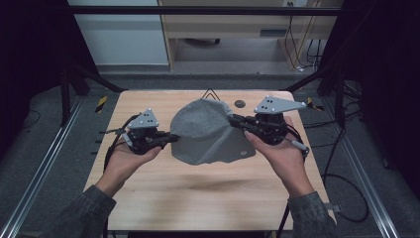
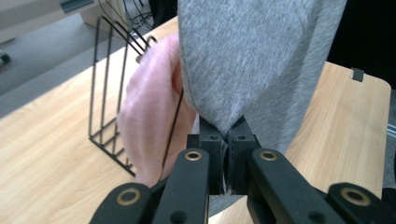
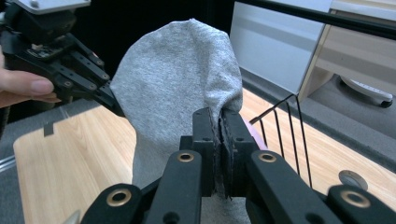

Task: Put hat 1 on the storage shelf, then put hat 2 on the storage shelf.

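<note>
I have the grey cloth (image 1: pixel 208 131) pinched on both sides, left gripper (image 1: pixel 171 139) and right gripper (image 1: pixel 233 119) clamped, just before the wire rack (image 2: pixel 116 93).

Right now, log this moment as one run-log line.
left claw: shut on grey cloth | right claw: shut on grey cloth | cloth: held up between both, above wooden table | behind: black wire rack, pink cloth
</note>
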The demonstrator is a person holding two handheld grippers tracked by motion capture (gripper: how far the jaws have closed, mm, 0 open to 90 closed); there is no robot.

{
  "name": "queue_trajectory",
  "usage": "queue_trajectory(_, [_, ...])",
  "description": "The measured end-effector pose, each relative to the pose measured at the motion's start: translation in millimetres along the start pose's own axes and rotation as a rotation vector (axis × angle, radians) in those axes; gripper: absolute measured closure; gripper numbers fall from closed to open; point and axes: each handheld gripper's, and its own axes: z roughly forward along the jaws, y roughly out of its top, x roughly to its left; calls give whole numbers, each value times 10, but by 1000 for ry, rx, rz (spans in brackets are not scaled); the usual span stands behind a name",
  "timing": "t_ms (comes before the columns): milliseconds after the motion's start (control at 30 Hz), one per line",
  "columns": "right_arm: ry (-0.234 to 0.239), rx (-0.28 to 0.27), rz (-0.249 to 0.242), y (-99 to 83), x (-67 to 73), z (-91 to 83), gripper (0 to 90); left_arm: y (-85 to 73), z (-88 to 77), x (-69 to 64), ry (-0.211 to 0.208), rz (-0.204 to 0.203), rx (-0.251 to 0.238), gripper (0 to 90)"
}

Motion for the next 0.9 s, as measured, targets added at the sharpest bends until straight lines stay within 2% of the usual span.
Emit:
queue_trajectory(200, [-13,-43,27,127,-88,-27,859,322,-169,63,31,0,-24,877])
queue_trajectory(233, [-16,-47,29,160,-115,-24,859,406,-182,82,40,9,-30,878])
queue_trajectory(367, [-27,-70,43,298,-256,21,860,585,-186,150,62,28,-34,878])
queue_trajectory(500, [-27,-80,64,386,-393,84,859,710,-171,256,77,24,-47,879])
queue_trajectory(533, [-24,-82,71,406,-430,99,859,744,-166,283,81,39,-43,879])
queue_trajectory(600, [-29,-85,79,449,-500,132,859,798,-145,336,85,42,-57,879])
queue_trajectory(733, [-28,-111,96,554,-649,216,860,881,-112,416,119,36,-81,879])
queue_trajectory(800, [-30,-122,102,572,-665,230,860,901,-95,444,133,21,-106,879])
queue_trajectory(900, [-45,-130,91,635,-705,274,860,953,-67,502,145,20,-117,879])
